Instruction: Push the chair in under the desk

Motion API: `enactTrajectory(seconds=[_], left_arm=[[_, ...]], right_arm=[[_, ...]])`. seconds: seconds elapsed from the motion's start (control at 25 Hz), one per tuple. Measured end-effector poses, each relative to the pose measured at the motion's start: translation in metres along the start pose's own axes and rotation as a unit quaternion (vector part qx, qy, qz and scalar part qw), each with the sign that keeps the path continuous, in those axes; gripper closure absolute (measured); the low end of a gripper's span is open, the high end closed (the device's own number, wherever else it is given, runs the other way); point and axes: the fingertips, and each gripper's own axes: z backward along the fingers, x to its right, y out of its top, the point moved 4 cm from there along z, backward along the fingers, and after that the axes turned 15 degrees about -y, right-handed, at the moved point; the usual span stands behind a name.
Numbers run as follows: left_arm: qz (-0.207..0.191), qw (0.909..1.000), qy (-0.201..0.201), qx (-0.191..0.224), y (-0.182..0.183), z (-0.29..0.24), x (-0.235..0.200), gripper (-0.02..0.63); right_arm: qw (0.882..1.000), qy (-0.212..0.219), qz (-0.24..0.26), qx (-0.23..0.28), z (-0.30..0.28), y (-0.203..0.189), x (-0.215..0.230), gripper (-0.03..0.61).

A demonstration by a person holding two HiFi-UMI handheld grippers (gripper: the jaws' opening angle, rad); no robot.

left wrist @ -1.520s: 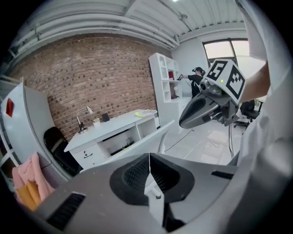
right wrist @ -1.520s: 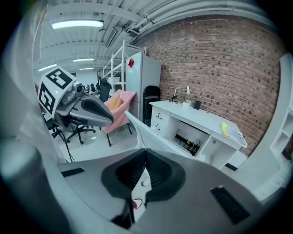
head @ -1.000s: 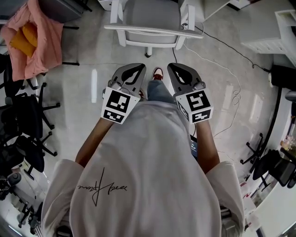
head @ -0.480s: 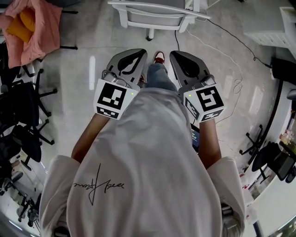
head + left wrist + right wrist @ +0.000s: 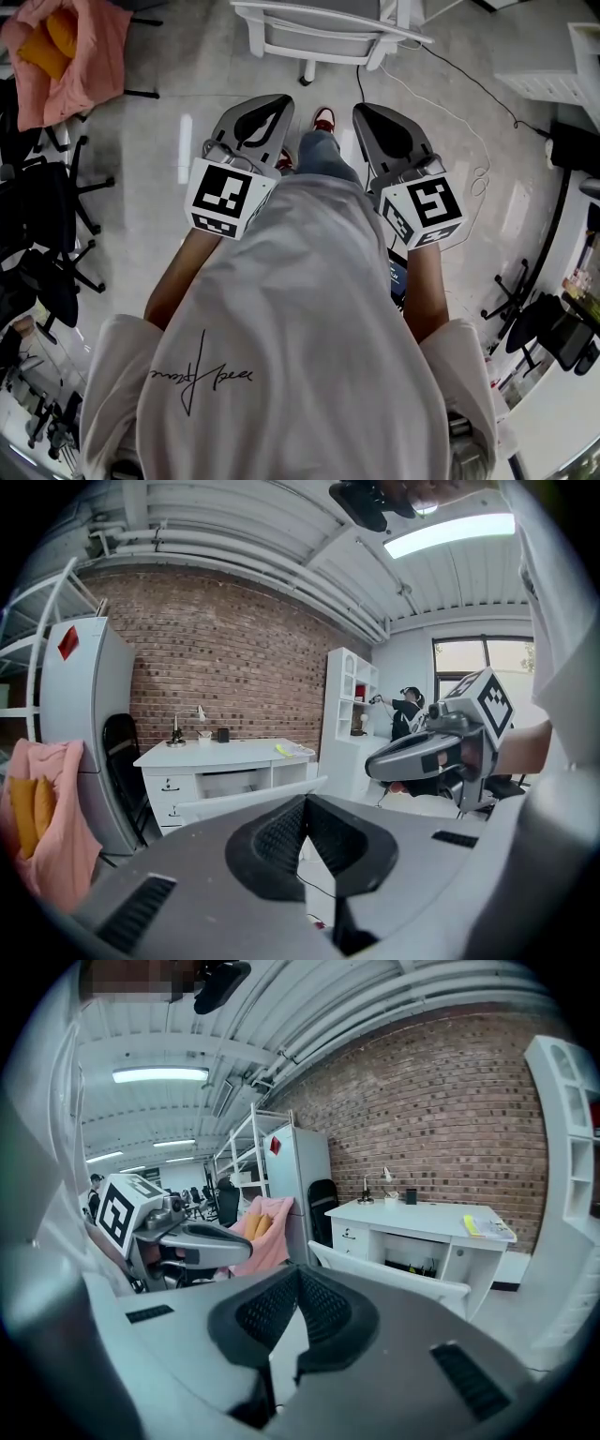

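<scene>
**Grippers.** The left gripper (image 5: 270,103) has its jaws fully together with nothing between them. Its own view shows the ribbed pads meeting at the tip. The right gripper (image 5: 369,111) is in the same condition: closed and empty. Both are held side by side at chest height, pointing forward and slightly down, and neither touches anything.

**Task object.** The chair (image 5: 323,33) is directly ahead of the person, clear of both grippers, with its white back rail facing them. The left gripper view shows this rail (image 5: 246,797) in front of the white desk (image 5: 225,755), and the right gripper view shows it across the kneehole. The seat appears to be out in front of the desk rather than under it, but no view confirms how large the gap is.

**Handling assessment.** This is an office chair on a central column, so it probably has castors and should roll easily on the glossy floor. The back frame looks like rigid plastic and should take a push without flexing. A push on one side only would likely spin the seat.

**Recommended contact.** Place the closed jaw tips on the top rail, one towards each end, and use them as blunt pushers.

**Hazards.**
- A cable (image 5: 441,89) runs across the floor near the base and could snag a castor.
- Whether the armrests will clear the underside of the desk cannot be judged from these views.
</scene>
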Motion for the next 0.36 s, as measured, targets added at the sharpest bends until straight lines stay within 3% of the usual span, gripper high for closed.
enactTrajectory(seconds=[0.36], left_arm=[[0.011,0.9999,-0.005,-0.002,-0.0036,0.0005,-0.0013,0.609]], right_arm=[[1.000,0.012,-0.008,-0.005,0.0029,0.0010,0.0030,0.552]])
